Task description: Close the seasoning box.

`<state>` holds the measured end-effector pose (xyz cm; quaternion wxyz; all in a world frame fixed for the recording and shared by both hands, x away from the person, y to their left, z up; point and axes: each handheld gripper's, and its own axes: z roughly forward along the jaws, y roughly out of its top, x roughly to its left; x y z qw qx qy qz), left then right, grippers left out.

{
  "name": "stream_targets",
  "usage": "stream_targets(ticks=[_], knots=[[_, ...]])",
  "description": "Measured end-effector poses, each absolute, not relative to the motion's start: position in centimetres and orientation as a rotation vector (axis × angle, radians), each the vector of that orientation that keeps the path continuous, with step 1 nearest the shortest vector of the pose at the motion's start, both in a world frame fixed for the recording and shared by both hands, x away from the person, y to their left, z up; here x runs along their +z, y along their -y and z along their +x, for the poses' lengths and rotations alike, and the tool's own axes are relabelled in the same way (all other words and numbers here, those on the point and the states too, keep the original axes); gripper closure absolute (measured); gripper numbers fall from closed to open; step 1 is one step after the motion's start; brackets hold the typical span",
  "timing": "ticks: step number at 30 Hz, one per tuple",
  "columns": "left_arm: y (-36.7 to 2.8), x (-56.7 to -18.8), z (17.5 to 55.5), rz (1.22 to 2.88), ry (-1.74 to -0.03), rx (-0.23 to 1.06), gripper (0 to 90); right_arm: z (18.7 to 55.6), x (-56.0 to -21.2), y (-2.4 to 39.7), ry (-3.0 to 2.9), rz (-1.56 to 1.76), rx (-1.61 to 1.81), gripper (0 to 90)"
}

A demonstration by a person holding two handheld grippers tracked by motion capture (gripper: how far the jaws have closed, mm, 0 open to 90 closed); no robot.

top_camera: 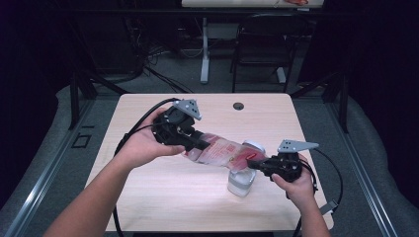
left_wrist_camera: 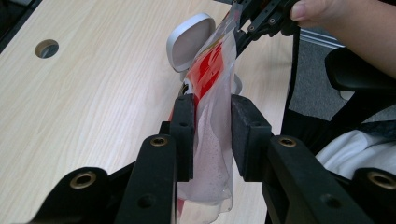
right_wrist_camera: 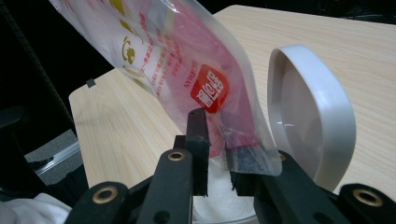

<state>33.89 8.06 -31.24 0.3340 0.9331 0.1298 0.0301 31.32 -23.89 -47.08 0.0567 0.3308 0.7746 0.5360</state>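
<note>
The pouch (top_camera: 217, 150) stretched between both grippers: left gripper (top_camera: 195, 140) clamped its raised bottom, right gripper (top_camera: 257, 163) pinched its lower mouth directly above the open jar (top_camera: 242, 180) on the tabletop (top_camera: 148, 197).

A clear plastic pouch (top_camera: 217, 150) printed in red, with white powder inside, stretched slantwise above the table, its upper end to the left and its lower end dipping to the right over a clear jar (top_camera: 242, 180). The jar stood upright near the table's right front, white powder inside it, its white hinged lid (right_wrist_camera: 308, 126) flipped open and standing up.
</note>
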Motion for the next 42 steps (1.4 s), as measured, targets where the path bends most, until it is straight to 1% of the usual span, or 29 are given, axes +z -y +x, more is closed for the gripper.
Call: stream_targets(ticks=[42], knots=[[-7.96, -31.29, 33.86, 2.432, -0.338, 0.079, 72.6, 31.36, -47.18, 23.76, -2.356, 1.004, 1.626, 78.2]])
